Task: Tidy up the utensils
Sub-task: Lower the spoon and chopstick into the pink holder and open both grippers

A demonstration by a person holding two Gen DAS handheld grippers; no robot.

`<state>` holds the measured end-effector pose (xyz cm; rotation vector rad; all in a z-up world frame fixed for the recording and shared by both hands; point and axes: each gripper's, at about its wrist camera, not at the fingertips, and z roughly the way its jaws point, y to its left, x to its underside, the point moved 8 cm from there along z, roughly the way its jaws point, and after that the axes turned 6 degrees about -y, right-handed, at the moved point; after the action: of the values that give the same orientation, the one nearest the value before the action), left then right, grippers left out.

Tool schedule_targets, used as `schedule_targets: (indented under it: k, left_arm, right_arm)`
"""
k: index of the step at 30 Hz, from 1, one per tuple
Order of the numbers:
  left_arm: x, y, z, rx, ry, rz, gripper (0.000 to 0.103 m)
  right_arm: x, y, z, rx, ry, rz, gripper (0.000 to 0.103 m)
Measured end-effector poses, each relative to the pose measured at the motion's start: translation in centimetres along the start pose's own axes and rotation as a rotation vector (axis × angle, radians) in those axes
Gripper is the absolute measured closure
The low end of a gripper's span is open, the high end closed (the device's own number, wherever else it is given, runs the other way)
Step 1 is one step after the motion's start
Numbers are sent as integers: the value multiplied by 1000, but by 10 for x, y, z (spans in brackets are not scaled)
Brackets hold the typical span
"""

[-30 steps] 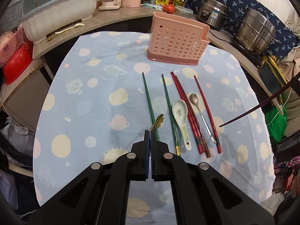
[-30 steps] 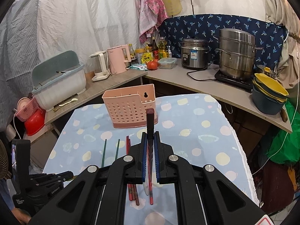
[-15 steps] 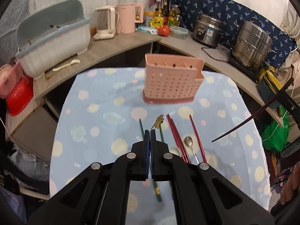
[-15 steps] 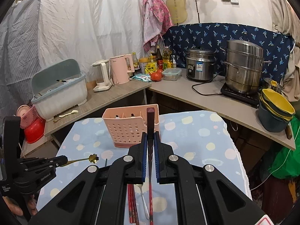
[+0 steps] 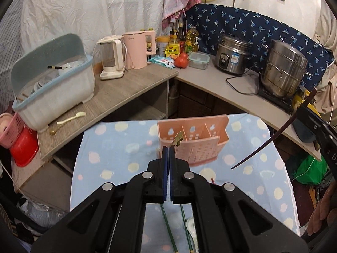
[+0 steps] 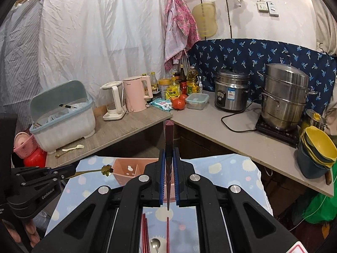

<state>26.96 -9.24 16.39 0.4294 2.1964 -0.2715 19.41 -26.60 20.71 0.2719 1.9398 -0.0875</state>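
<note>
My left gripper (image 5: 169, 148) is clamped on a small gold spoon (image 5: 178, 139), held above the pink holder (image 5: 202, 147). My right gripper (image 6: 168, 154) pinches one dark red chopstick (image 6: 169, 135). The holder looks empty; green chopsticks (image 5: 167, 227), a white spoon (image 5: 190, 225) and red chopsticks (image 6: 144, 232) lie on the table.

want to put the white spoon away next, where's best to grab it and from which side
Only the white spoon's bowl end shows, lying flat on the cloth between the green chopsticks; its handle is hidden under the left gripper. Probably best to come straight down from above and pinch across the narrow handle, since the wide bowl would likely slip.
</note>
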Motion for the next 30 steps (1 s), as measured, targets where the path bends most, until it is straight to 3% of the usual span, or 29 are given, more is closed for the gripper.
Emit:
schedule_targets:
  k: [5, 10, 21, 30]
  left_arm:
    - [-27, 2, 20, -15, -3, 6, 103]
    - [-36, 5, 50, -29, 26, 15, 103]
    - [-24, 10, 101, -38, 86, -1, 103]
    - [-20, 11, 119, -35, 110, -16, 103]
  right_arm:
    - [-29, 5, 28, 13, -17, -20, 96]
    - [-37, 11, 60, 18, 2, -33, 96]
    - [-15, 10, 108, 31, 67, -38, 96]
    - [7, 3, 136, 38, 116, -23, 96]
